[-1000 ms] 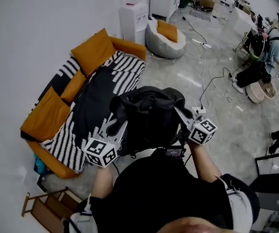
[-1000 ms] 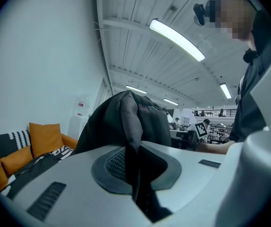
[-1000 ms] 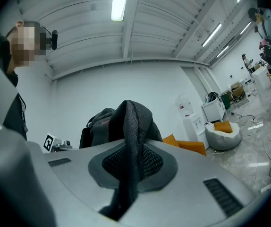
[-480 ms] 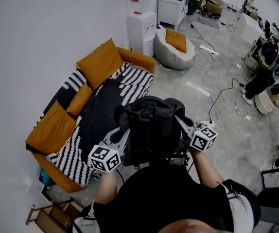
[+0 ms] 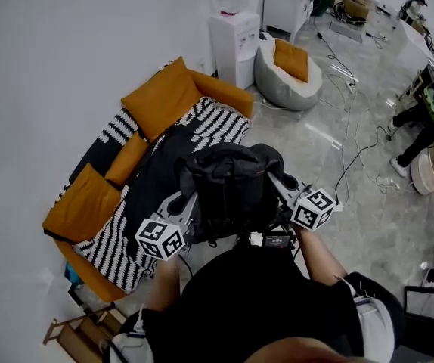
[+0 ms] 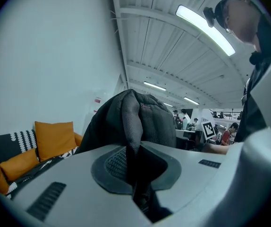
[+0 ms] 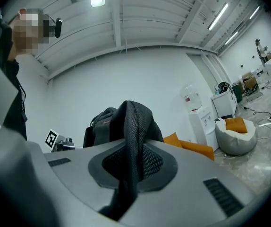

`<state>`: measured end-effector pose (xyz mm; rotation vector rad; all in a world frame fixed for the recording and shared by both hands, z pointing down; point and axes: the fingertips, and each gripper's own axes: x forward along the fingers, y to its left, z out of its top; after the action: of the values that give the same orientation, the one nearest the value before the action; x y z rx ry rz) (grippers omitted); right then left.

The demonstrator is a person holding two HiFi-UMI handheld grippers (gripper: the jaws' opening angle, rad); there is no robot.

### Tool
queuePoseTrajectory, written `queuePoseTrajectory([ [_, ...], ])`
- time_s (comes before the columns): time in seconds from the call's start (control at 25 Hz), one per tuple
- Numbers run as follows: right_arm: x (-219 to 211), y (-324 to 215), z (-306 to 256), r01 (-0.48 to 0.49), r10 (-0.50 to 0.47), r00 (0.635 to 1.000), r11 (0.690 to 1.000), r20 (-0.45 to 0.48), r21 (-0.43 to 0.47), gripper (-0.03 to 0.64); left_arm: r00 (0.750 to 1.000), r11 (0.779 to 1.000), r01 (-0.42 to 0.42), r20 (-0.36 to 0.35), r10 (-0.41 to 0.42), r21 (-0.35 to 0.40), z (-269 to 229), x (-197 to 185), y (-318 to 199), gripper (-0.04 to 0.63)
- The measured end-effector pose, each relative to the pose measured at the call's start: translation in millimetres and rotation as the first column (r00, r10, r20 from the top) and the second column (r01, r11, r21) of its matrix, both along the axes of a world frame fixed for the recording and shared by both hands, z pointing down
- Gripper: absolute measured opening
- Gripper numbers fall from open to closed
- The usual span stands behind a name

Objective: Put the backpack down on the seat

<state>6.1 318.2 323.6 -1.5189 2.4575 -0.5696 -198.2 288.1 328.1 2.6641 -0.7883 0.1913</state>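
A black backpack (image 5: 228, 187) hangs in the air in front of the person, held up from both sides. My left gripper (image 5: 185, 204) is shut on a strap of the backpack (image 6: 128, 122) at its left. My right gripper (image 5: 280, 181) is shut on a mesh strap of the backpack (image 7: 133, 126) at its right. The seat is an orange sofa (image 5: 156, 93) with a black-and-white striped throw, to the left and a little ahead of the backpack. The sofa (image 6: 53, 136) also shows low at the left of the left gripper view.
Orange cushions (image 5: 81, 191) lie on the sofa. A white water dispenser (image 5: 232, 36) and a grey beanbag (image 5: 289, 70) stand beyond it. Cables (image 5: 353, 146) run over the glossy floor on the right. A wooden rack (image 5: 77, 327) sits near the sofa's front end. People are at desks far right.
The sofa, dispenser and beanbag have shifted right and slightly down in the head view. The backpack stays held between both grippers, now a little closer to the sofa.
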Motion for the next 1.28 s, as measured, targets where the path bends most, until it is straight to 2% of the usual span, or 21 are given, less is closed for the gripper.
queuePoseTrajectory([
  [0.24, 39, -64, -1, 0.006, -0.005, 0.998, 1.000, -0.060, 0.018, 0.048, 0.998, 0.998, 0.063, 0.018, -0.064, 0.016, 2, 39, -61, 0.038],
  [0.56, 63, -132, 5, -0.023, 0.028, 0.989, 0.999, -0.147, 0.032, 0.048, 0.984, 0.984, 0.159, 0.064, -0.164, 0.081, 8, 64, -123, 0.038],
  [0.92, 78, -196, 19, -0.024, 0.027, 0.989, 1.000, -0.145, 0.019, 0.048, 0.977, 0.979, 0.171, 0.107, -0.184, 0.114, 15, 79, -186, 0.038],
  [1.28, 92, -289, 31, -0.014, 0.011, 0.987, 1.000, -0.159, -0.016, 0.048, 0.976, 0.980, 0.188, 0.102, -0.194, 0.071, 29, 93, -274, 0.038],
])
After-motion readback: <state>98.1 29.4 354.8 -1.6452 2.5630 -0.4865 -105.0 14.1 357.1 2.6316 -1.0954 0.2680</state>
